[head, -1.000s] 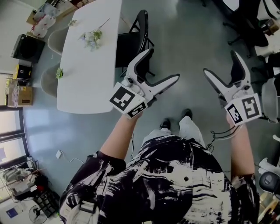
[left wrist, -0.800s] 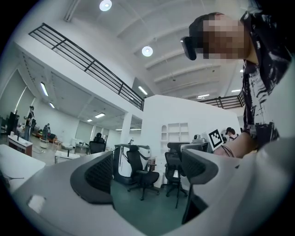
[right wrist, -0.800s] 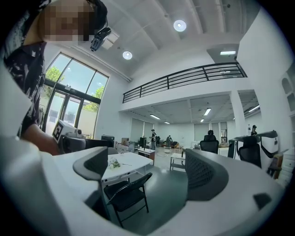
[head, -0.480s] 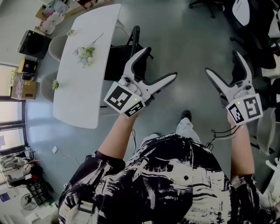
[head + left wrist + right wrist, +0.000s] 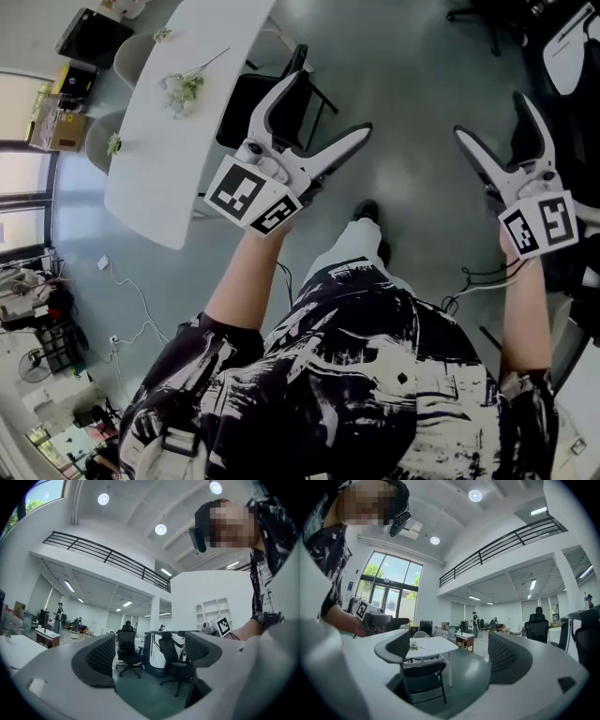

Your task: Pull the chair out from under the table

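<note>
Head view: your left gripper (image 5: 330, 105) gapes wide above the black folding chair (image 5: 239, 117), which sits tucked at the long edge of the white oval table (image 5: 159, 159). Your right gripper (image 5: 490, 117) is spread too, and both are empty, looking ready for the backrest.

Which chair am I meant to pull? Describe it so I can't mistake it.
Find the long white table with flowers on it. The chair stands on the side nearer the left gripper. It is black and thin-framed; the chairs opposite are pale.

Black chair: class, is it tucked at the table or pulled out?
Tucked in: the black chair stands close against the white table.
</note>
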Demonstrator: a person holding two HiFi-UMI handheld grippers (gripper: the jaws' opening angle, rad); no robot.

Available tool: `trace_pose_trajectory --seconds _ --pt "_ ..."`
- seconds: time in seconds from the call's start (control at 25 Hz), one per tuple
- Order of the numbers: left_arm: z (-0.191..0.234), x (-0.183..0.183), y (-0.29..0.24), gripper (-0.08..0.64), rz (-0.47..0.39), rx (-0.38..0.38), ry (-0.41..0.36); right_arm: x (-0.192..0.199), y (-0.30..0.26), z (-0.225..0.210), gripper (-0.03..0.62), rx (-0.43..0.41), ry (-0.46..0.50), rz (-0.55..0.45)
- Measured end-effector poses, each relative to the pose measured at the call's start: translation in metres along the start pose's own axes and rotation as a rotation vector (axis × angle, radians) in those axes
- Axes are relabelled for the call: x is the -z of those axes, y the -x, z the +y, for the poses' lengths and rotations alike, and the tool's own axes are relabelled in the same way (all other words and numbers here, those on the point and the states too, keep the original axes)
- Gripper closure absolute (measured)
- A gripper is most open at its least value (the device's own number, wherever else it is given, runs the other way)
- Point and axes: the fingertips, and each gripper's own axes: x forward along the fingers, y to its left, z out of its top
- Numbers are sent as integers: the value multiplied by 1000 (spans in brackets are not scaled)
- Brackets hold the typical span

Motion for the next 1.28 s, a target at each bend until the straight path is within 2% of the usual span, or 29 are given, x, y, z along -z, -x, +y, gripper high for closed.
trace_pose_trajectory --seconds 0.2,0.48,0.72,0.88,1.0,1.16,1.28 --pt "41 8 -4 118 -35 -102 -9 11 -56 -2 92 -122 19 2" --pt "124 16 -7 118 -103 -282 -13 20 -181 -11 92 -332 54 27" --pt "176 24 30 118 -67 -459 -28 25 -273 44 92 -592 92 28" --pt "200 15 52 118 -51 -559 -39 23 -324 75 92 -740 117 30" --pt "205 12 66 118 -21 -632 -68 31 -350 103 92 -878 199 33" --pt "219 19 86 118 20 -774 -99 56 -384 135 92 -1105 351 39" --pt "241 42 92 118 112 -871 -101 87 -413 143 92 -1271 494 53"
